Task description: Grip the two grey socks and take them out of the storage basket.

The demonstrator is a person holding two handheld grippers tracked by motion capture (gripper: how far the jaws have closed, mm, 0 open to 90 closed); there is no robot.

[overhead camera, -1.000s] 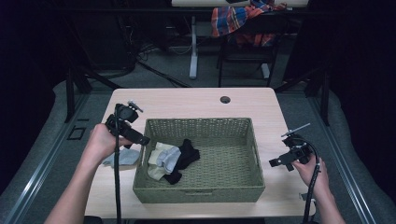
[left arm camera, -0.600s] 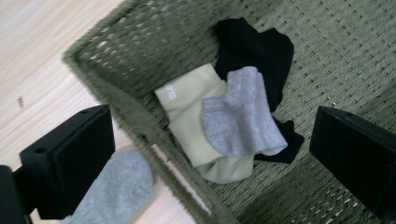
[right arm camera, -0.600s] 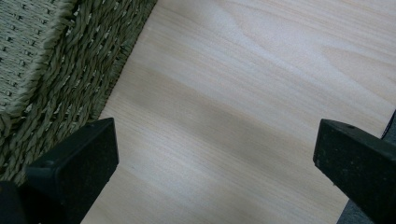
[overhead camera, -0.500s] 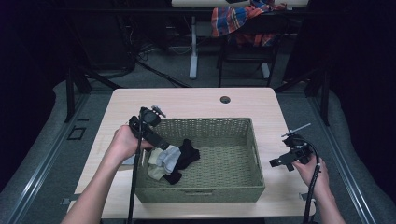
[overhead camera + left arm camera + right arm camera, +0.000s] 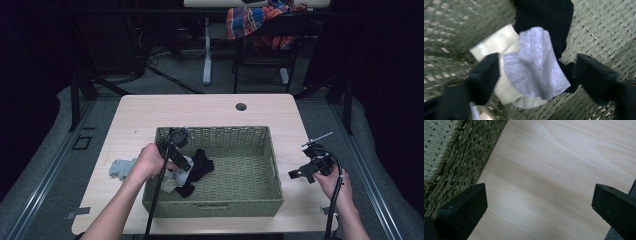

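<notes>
A green woven basket [image 5: 215, 131] stands mid-table with a pile of socks at its left end: a grey sock [image 5: 186, 165], a black sock [image 5: 202, 162] and a cream sock [image 5: 170, 184]. My left gripper [image 5: 182, 161] reaches down into the basket over that pile. In the left gripper view its jaws have just been closing and my left gripper [image 5: 536, 75] straddles the grey sock [image 5: 536, 62], which lies on the cream sock [image 5: 496, 45] and black sock [image 5: 544, 15]; the pads do not clearly press. My right gripper [image 5: 300, 176] rests open right of the basket.
Another pale grey sock [image 5: 121, 167] lies on the table left of the basket. In the right gripper view, my right gripper [image 5: 539, 202] spans bare wood [image 5: 564, 152] beside the basket wall [image 5: 456, 157]. A cable hole [image 5: 241, 106] sits near the far edge.
My left hand has moved right and down, from above the table left of the basket into the basket over the sock pile. The right hand has stayed put.
</notes>
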